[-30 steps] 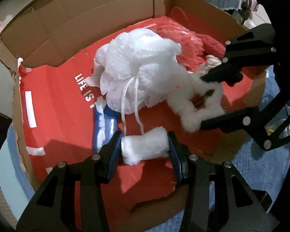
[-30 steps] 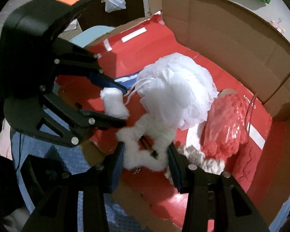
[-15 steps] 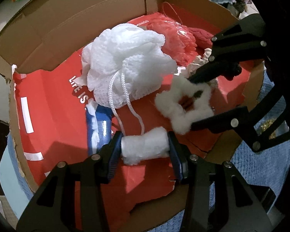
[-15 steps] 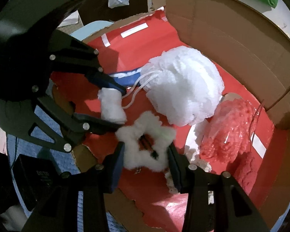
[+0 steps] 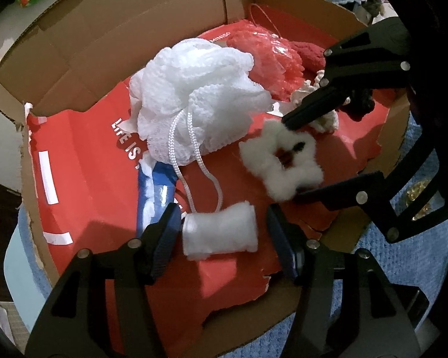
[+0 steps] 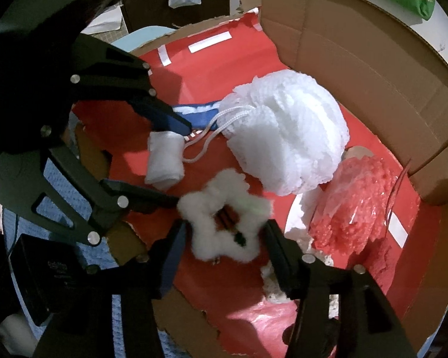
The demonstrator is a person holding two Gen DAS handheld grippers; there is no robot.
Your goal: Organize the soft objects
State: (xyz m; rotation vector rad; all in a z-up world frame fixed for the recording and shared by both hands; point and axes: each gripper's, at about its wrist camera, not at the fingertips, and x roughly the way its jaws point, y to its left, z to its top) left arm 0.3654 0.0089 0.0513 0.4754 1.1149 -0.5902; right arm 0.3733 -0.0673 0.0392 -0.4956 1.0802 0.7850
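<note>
Releasing: left gripper is opening off the white roll, right gripper off the fluffy ring; next, both should be lifting toward twelve o'clock, clear of the box.

Left gripper and right gripper: each frame was matte black plastic with triangular cut-outs in its angular arms, joined by round silver screws. The fingers carried ribbed blue pads. An orange patch (partly cropped) marked the left housing's top in the right wrist view.
</note>
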